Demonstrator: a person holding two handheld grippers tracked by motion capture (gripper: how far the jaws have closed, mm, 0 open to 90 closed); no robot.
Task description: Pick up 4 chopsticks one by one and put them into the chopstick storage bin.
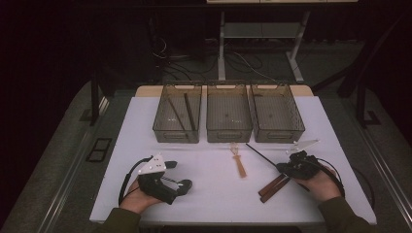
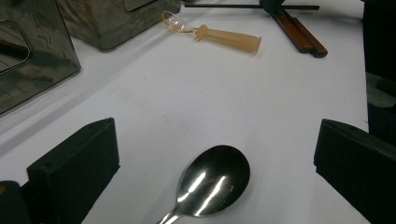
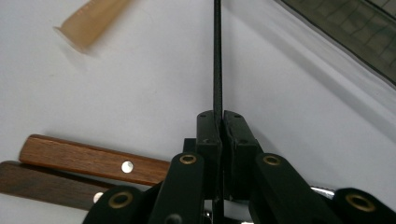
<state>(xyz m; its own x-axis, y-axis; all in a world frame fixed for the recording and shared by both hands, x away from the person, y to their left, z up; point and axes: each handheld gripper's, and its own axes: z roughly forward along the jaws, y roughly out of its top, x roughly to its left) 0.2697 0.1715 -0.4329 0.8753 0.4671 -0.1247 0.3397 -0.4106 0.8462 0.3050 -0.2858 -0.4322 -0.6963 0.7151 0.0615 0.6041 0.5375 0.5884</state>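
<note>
Knives with wooden handles (image 1: 273, 188) lie at the near right of the white table (image 1: 214, 194). We see the right gripper (image 3: 219, 122) pinching one thin black blade (image 3: 217, 56) edge-up between its pads. That blade's long axis runs from the jaws up and left, its tip toward the middle bin (image 1: 229, 118). The left gripper (image 2: 215, 154) rests spread wide, a steel spoon (image 2: 212, 182) lying between its jaws, bowl pointing away.
</note>
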